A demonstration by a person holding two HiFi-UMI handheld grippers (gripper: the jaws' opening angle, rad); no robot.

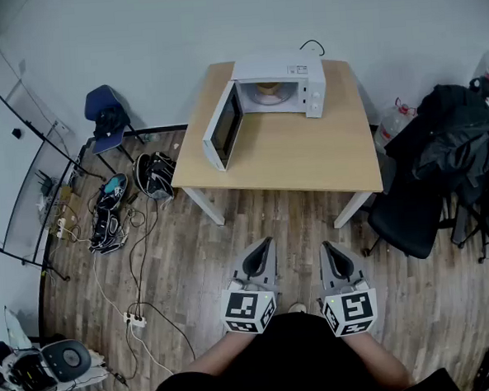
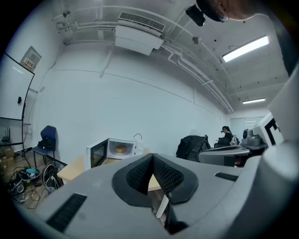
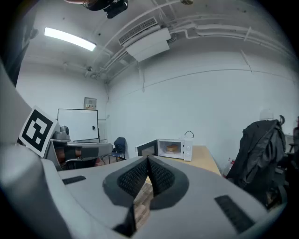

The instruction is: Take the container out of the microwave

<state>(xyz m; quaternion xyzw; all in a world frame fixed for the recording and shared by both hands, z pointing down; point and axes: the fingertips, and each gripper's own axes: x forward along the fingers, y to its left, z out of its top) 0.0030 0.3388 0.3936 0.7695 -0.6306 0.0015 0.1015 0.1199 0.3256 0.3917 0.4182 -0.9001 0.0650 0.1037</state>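
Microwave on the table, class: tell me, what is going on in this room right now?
A person stands back from the table, holding a left claw and a right claw, both shut and empty. The door of the microwave stands open, and the container sits inside, not yet reached.

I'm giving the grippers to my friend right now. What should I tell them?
Left gripper: shut, empty.
Right gripper: shut, empty.
Both are held over the floor, well short of the table.
The microwave stands on the table with its door swung open. The container sits inside.
Done: door is open.
Left: step up to the table, open a gripper, grip the container and bring it out.
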